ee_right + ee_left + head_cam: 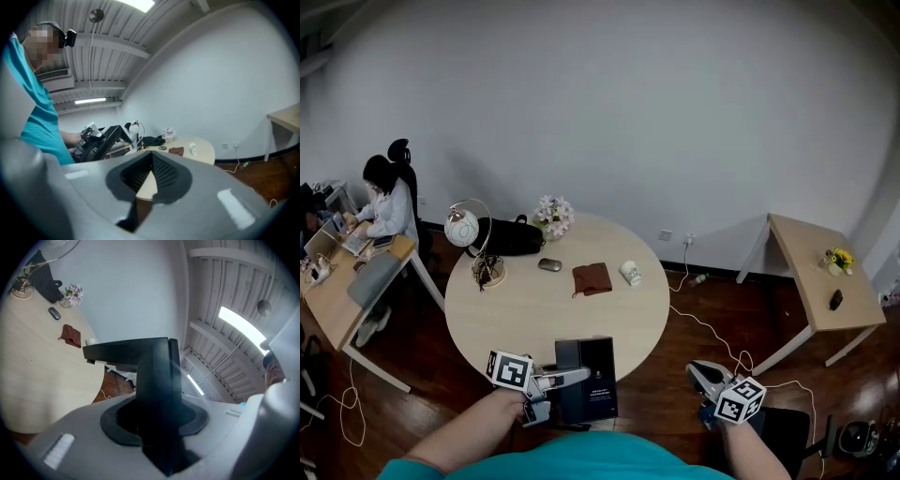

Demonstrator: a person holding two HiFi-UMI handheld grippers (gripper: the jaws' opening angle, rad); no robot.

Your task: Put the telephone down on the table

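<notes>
The head view is dimly and evenly lit, with the plain white wall (pixel 609 103) shaded grey toward darkened corners and the round pale wooden desk (pixel 553 309) left flat. Glare is thrown by a long white ceiling light strip (pixel 241 326). Both gripper views are fisheye-bent, black-ringed and blurred near the lens.

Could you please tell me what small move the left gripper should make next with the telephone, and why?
Probably ease the telephone forward over the round table and lower it: the left gripper is shut on it at the table's near edge, and bare tabletop lies just ahead.
</notes>
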